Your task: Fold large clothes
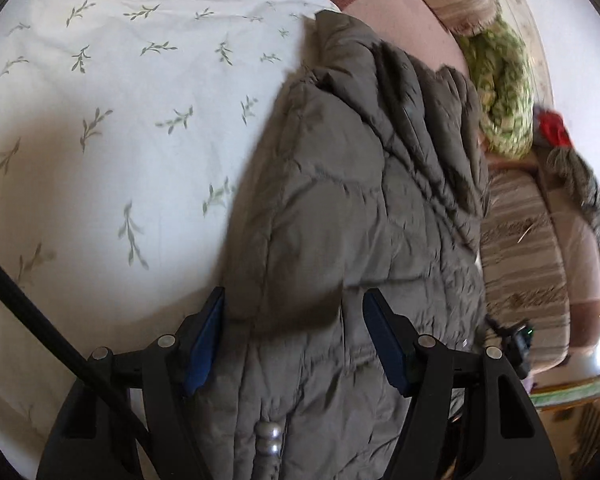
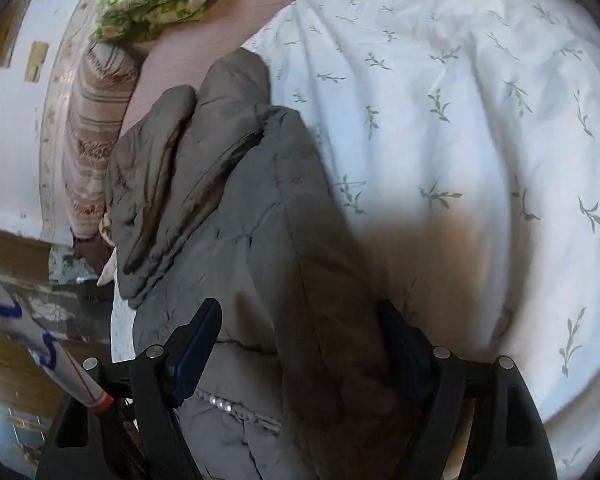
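Note:
A grey-olive quilted puffer jacket (image 1: 352,208) lies folded lengthwise on a white sheet (image 1: 112,128) printed with green sprigs. In the left wrist view my left gripper (image 1: 294,336) hovers over the jacket's near end. Its blue pads stand apart, and the fabric and a silver zipper pull (image 1: 270,438) pass under and between them without being pinched. In the right wrist view my right gripper (image 2: 300,344) stands wide over the same jacket (image 2: 236,216). The fabric lies below its jaws, and a sleeve (image 2: 168,168) is folded onto the body.
A green patterned pillow (image 1: 504,92) and a striped beige blanket (image 1: 524,264) lie beyond the jacket along the bed's edge, with something red (image 1: 554,128) near them. A white wall (image 2: 8,128) and wooden floor (image 2: 8,364) show past the bed.

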`<state>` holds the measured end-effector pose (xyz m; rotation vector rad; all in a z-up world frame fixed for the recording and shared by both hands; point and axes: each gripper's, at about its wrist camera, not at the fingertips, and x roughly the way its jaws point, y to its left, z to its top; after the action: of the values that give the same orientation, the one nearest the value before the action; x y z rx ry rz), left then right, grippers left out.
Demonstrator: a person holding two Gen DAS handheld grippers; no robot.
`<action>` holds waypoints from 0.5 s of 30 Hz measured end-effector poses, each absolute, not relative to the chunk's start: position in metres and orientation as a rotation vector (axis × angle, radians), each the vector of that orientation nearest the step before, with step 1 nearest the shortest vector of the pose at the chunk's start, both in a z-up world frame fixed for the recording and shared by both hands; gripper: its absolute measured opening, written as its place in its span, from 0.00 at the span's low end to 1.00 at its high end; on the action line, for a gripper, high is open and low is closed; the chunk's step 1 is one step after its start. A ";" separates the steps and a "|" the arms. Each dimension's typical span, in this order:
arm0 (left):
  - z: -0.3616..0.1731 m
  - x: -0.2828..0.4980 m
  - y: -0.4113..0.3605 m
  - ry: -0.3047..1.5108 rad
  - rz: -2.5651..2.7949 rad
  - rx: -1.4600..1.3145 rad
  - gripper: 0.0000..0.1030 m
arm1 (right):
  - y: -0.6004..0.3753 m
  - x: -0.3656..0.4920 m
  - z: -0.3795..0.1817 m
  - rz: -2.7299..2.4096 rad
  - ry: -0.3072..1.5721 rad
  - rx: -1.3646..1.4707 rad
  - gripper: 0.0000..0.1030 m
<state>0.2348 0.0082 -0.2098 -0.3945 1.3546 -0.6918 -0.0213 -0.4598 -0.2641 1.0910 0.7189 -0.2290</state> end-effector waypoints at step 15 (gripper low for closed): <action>-0.211 0.159 0.029 1.351 -0.789 -0.502 0.64 | -0.427 -0.079 -0.266 -0.100 0.733 1.131 0.66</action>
<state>0.1592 0.0293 -0.2109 -0.5023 1.3513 -0.7893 -0.0792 -0.4272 -0.2662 1.1306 0.7327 -0.0998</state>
